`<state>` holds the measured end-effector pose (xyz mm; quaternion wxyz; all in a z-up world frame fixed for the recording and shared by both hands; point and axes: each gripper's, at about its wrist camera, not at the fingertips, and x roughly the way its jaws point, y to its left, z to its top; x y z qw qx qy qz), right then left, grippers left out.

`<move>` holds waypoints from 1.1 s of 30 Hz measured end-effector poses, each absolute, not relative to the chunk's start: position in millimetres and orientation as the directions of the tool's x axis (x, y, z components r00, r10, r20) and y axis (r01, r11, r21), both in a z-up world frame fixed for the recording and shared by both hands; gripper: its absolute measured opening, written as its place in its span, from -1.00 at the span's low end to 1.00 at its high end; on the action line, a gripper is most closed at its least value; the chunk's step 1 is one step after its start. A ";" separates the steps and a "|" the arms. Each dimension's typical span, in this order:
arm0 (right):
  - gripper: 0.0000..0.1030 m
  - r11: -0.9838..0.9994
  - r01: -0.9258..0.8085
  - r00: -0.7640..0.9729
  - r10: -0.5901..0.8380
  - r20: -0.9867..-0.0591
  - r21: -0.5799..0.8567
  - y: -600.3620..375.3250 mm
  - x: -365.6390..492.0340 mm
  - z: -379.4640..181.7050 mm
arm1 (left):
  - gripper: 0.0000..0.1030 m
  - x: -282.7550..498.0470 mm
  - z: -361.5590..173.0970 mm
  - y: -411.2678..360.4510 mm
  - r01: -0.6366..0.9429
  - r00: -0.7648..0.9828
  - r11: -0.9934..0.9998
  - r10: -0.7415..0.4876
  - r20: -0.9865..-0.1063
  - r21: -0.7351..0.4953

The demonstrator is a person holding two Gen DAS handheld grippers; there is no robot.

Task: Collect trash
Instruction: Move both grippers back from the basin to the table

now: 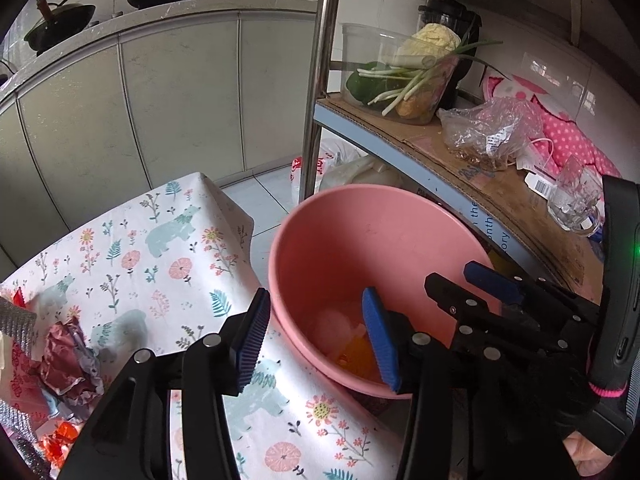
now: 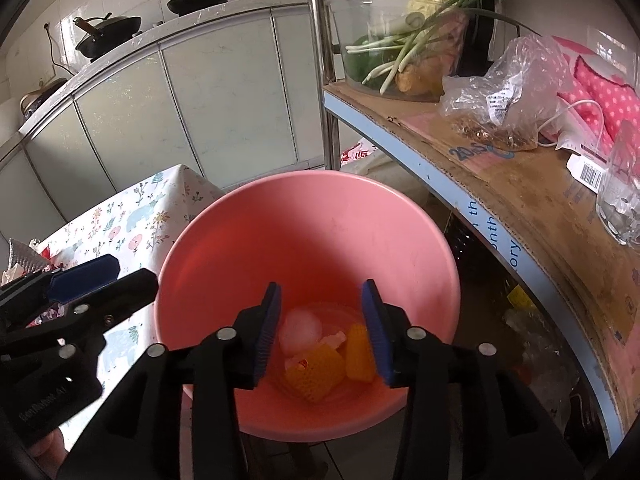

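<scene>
A pink bin [image 2: 304, 224] stands on the floor between the table and a shelf. On its bottom lie orange foam netting pieces [image 2: 316, 372] and a white wad [image 2: 300, 332]. My right gripper [image 2: 322, 336] hangs open above the bin's mouth, and its blue pads hold nothing. My left gripper [image 1: 316, 340] is open too. It straddles the bin's near rim [image 1: 276, 312], one pad over the tablecloth and the other over the bin. More trash lies on the table at the left: a crumpled maroon wrapper [image 1: 68, 356], an orange wrapper [image 1: 60, 436] and silver foil [image 1: 16, 320].
The table wears a floral bear-print cloth [image 1: 160, 248]. To the right is a cardboard-lined shelf [image 1: 480, 172] with a tub of vegetables [image 1: 400, 76], a plastic bag [image 1: 492, 128] and a glass mug [image 1: 576, 204]. A steel post [image 1: 320, 80] rises behind the bin. Pale cabinets with woks on top line the back.
</scene>
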<state>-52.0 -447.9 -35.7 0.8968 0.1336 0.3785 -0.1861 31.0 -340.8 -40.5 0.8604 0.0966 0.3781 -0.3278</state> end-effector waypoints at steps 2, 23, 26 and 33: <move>-0.11 0.897 0.429 0.654 -0.228 -0.722 0.105 -447.3 -54.4 -33.1 | -0.08 29.3 -36.9 -335.2 0.634 0.505 0.769 -0.492 -0.709 -0.082; -0.10 0.941 0.311 0.739 -0.152 -0.656 0.132 -406.7 -73.6 12.4 | -0.07 -7.7 16.9 -213.0 0.534 0.624 0.843 -0.448 -0.640 -0.070; -0.10 0.951 0.277 0.746 -0.125 -0.654 0.135 -392.1 -72.2 14.8 | 0.01 -16.0 23.3 -181.9 0.499 0.650 0.864 -0.424 -0.630 -0.067; -0.10 0.970 0.188 0.757 -0.046 -0.651 0.151 -352.5 -72.4 19.1 | 0.13 -36.6 27.3 -119.1 0.417 0.703 0.907 -0.359 -0.614 -0.054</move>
